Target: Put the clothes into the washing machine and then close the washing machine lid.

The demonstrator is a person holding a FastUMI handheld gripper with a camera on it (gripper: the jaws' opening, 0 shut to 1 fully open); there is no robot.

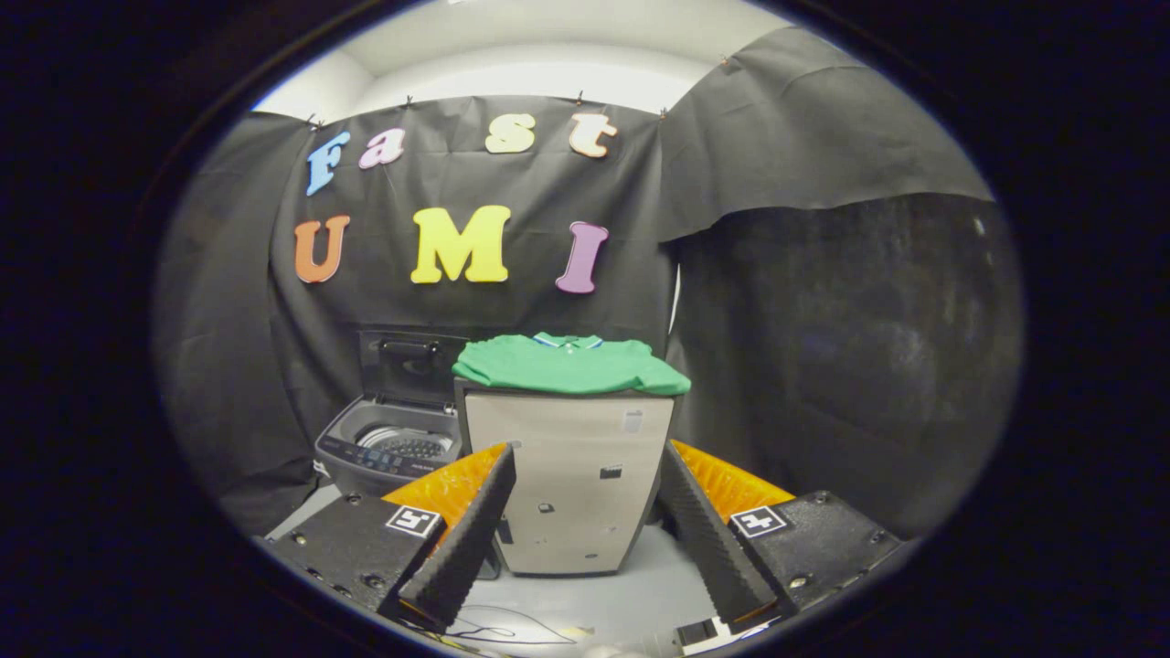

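Jaws (585,471) apart, green shirt (569,364) beyond, seemingly folded

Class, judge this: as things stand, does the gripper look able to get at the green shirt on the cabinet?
Probably yes. The gripper is open and holds nothing, and the green shirt lies exposed on top of the cabinet, beyond the fingers. Nothing stands between them; it must rise and move forward.

Gripper-mounted fisheye, low, level, looking forward along spread jaws, cabinet (567,484) near ahead, washing machine (393,448) beside it
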